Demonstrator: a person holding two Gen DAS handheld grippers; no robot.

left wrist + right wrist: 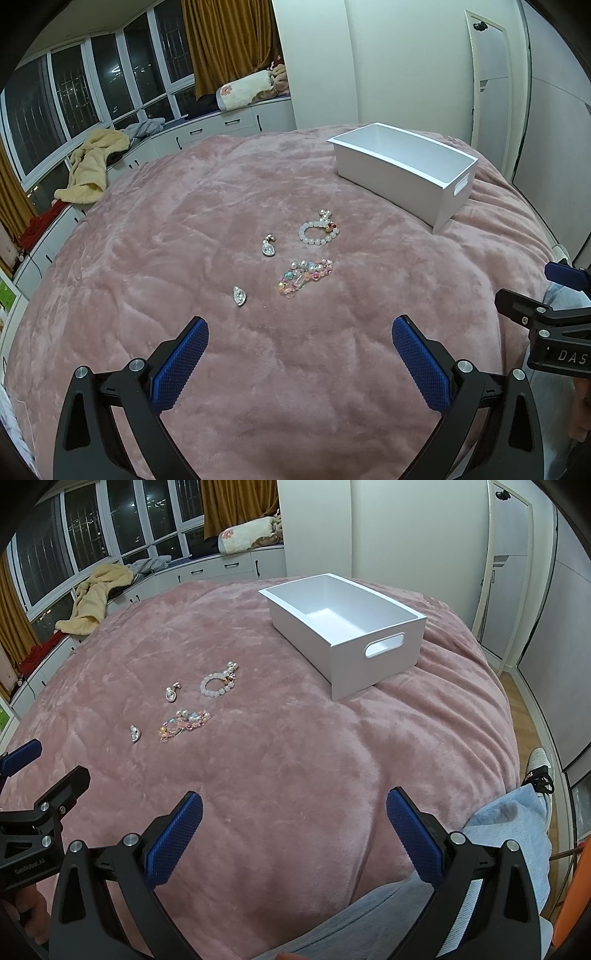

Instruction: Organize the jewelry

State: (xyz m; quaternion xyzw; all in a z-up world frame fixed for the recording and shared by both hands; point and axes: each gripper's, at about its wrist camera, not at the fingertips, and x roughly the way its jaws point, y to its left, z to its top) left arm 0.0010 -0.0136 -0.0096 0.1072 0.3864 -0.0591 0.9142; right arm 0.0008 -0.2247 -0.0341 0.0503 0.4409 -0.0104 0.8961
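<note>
**Jewelry scattered on a pink bed, both grippers open**

From left to right I see two silver teardrop earrings (239, 296) (268, 247), a pastel multicoloured bead bracelet (305, 277), and a white bead bracelet with a small red charm (318, 230), all lying close together on the pink plush blanket (184, 229). Further right stands an empty white rectangular box (347, 627). My left gripper (300, 341) and right gripper (294, 814) hover with jaws spread wide, holding nothing. Dark windows and mustard curtains (225, 40) line the far wall.

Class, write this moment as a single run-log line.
left gripper: open, empty | right gripper: open, empty | white box: empty | two bracelets, two earrings: on pink blanket, untouched
</note>
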